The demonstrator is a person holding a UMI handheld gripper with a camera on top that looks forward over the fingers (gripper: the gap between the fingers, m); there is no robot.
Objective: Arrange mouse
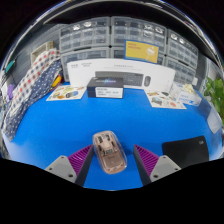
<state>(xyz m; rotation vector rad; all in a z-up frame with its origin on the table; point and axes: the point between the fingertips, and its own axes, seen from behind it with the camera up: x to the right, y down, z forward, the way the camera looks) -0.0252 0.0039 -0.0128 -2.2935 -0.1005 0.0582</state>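
Two purple pads [72, 158] flank our mouse [107, 150]; the jaws stand released, and it rests between them on the blue tabletop [60, 125]. Closing off-centre could skid it toward the black mat [186, 151]. Beyond sit a box [106, 87] and shelving [110, 40].

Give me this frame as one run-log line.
gripper: open | mouse: on blue table, between fingers, not gripped | black mousepad: right of fingers | phase: pre-grasp
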